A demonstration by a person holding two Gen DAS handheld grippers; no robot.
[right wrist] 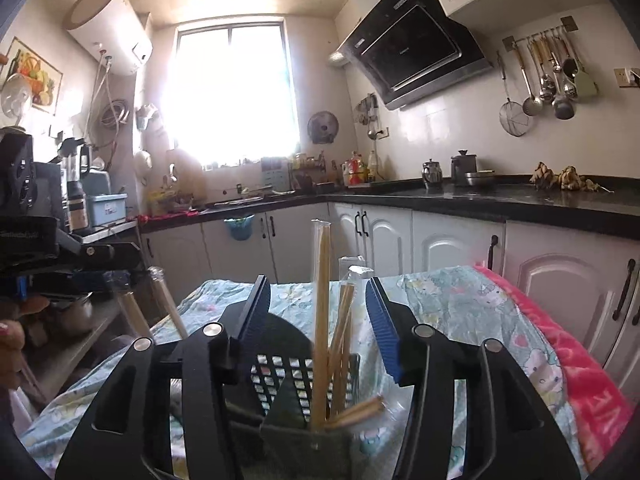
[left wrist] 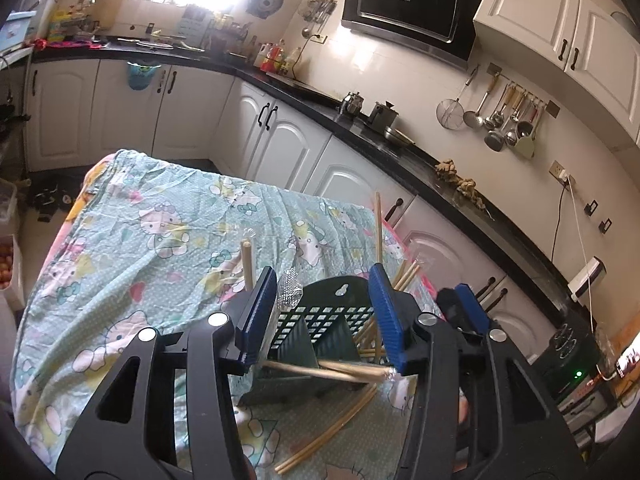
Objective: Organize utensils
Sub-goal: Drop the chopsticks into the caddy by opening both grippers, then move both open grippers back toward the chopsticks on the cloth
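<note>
Dark green perforated utensil holder (left wrist: 320, 336) upright near the table's right edge on the cartoon-print cloth (left wrist: 160, 232), wrapped bamboo chopsticks (right wrist: 322, 320) standing inside, more pairs lying loose (left wrist: 332, 428) on the cloth beside it

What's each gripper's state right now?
Left gripper: open, empty, above the dark green plastic utensil holder.
Right gripper: open, holding nothing.
</note>
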